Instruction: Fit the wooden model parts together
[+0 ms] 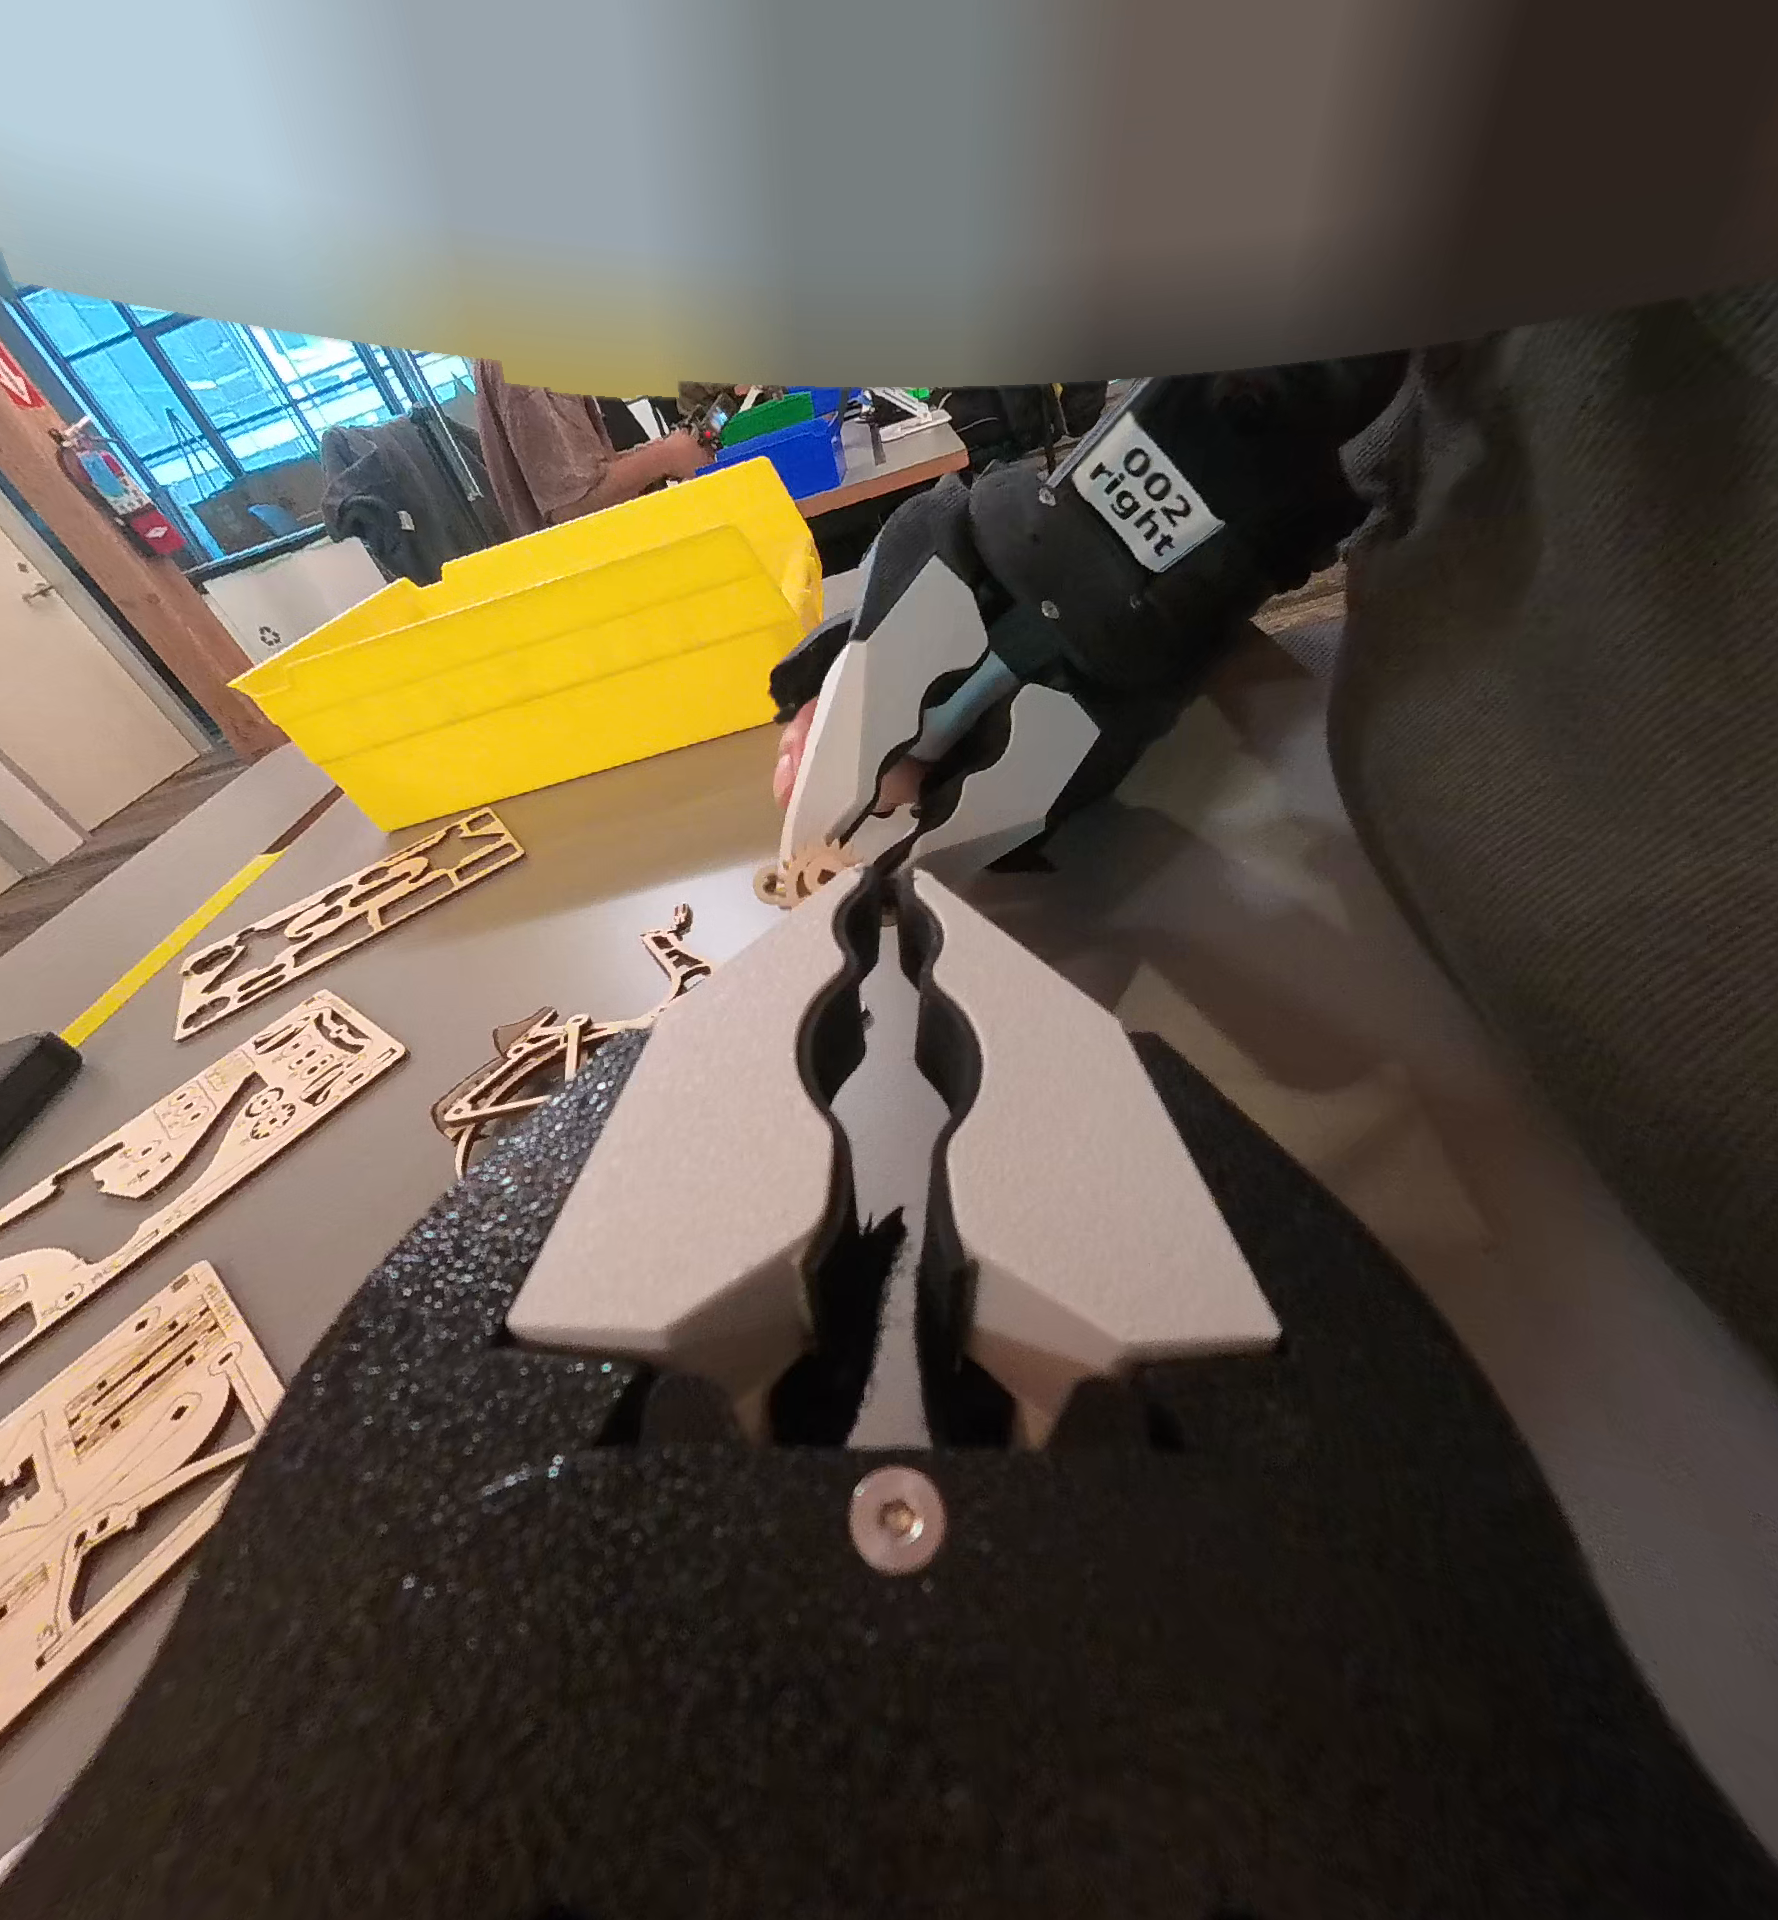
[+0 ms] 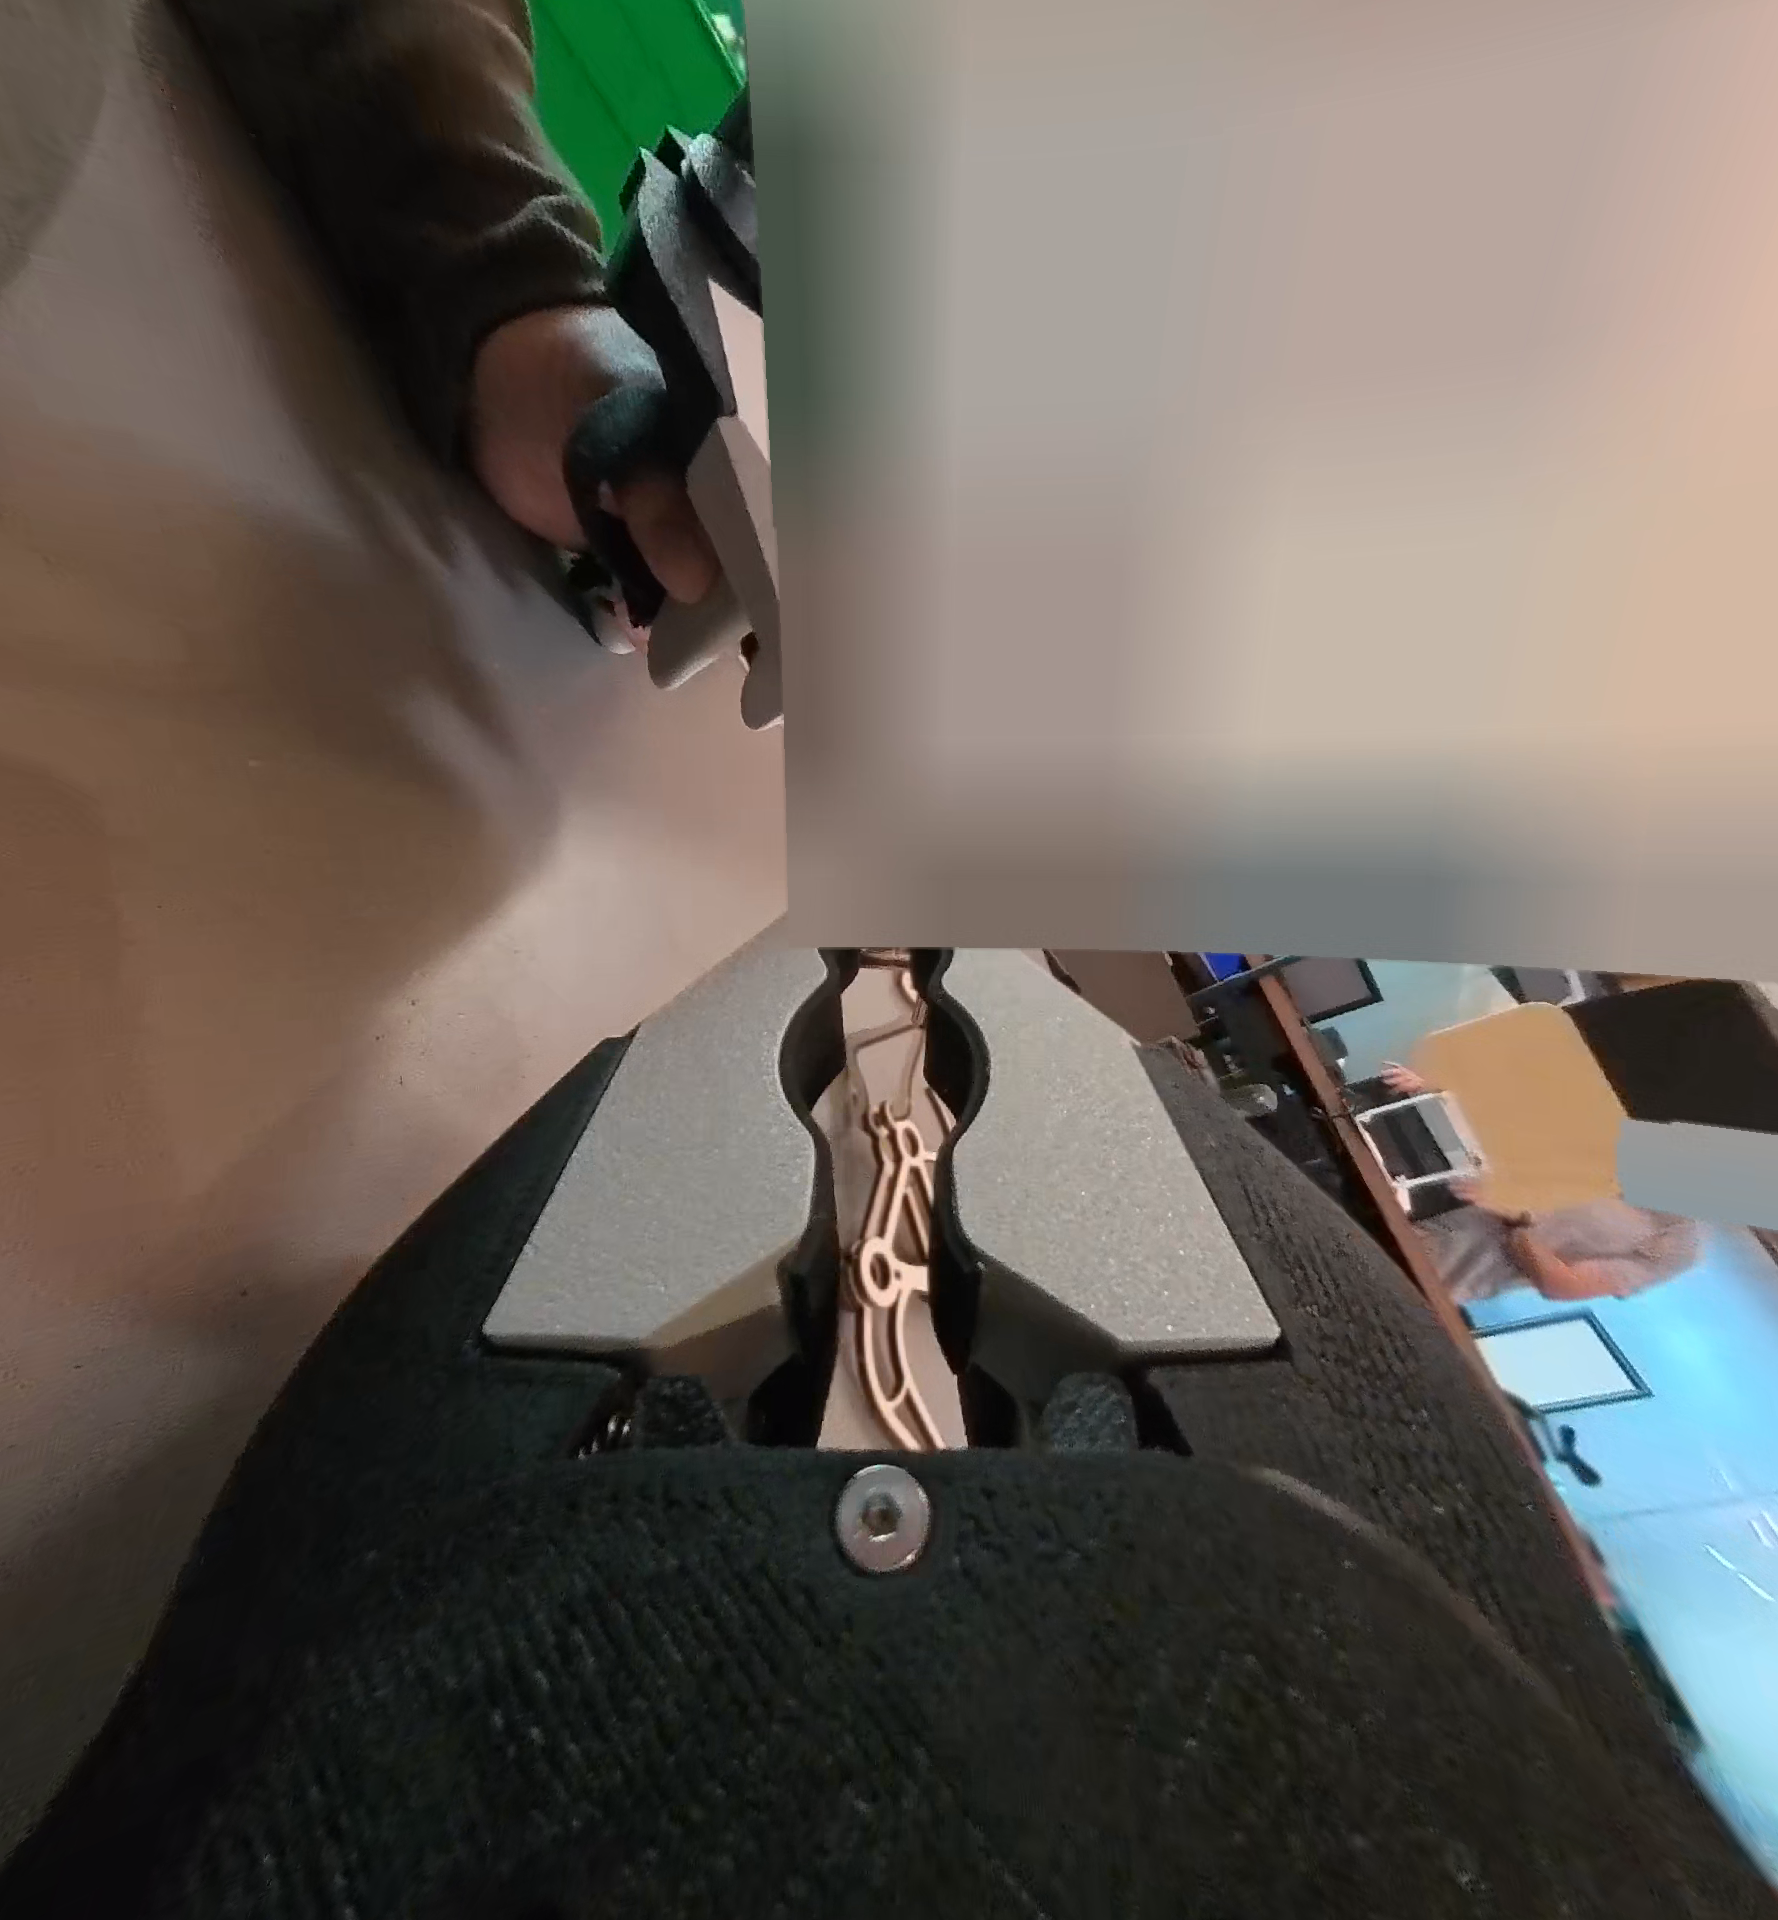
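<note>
Two hand-held grippers meet tip to tip, the white-labelled right hand-held gripper clamping a wooden gear piece

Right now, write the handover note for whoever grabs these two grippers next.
Right gripper: shut on a small wooden gear piece, held above the table.
Left gripper: jaws nearly closed, tip to tip with the right one; whether it pinches anything cannot be told.
Parts: cut-out wooden sheets lie to the left on the table, a partly built wooden frame sits just beside the left gripper, and a yellow bin stands behind.
Done: gear piece picked up and brought to the left gripper.
Left: join the gear piece to its mate, then fit the remaining parts.
</note>
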{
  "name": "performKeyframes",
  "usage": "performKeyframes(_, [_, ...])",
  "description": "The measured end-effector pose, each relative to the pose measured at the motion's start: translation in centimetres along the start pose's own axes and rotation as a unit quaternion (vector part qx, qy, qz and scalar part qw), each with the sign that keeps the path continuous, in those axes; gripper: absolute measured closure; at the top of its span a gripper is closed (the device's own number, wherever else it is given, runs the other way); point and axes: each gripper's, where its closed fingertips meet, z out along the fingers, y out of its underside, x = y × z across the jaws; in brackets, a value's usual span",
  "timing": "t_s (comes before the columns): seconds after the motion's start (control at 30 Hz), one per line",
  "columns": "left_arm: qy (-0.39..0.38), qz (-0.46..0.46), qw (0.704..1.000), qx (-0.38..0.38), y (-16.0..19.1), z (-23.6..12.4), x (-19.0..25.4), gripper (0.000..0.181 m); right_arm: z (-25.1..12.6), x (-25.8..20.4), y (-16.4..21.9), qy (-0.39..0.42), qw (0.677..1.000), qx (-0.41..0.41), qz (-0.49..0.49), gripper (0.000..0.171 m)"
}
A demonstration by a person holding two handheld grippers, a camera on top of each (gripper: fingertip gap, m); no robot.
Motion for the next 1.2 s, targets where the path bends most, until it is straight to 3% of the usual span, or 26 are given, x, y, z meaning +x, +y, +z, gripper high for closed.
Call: performKeyframes(1.2, [-0.011,0.015,1.000,-0.012,0.37,0.17,-0.24,0.180,-0.29,0.79,0.44,0.032,0.999,-0.024,-0.036,0.165])
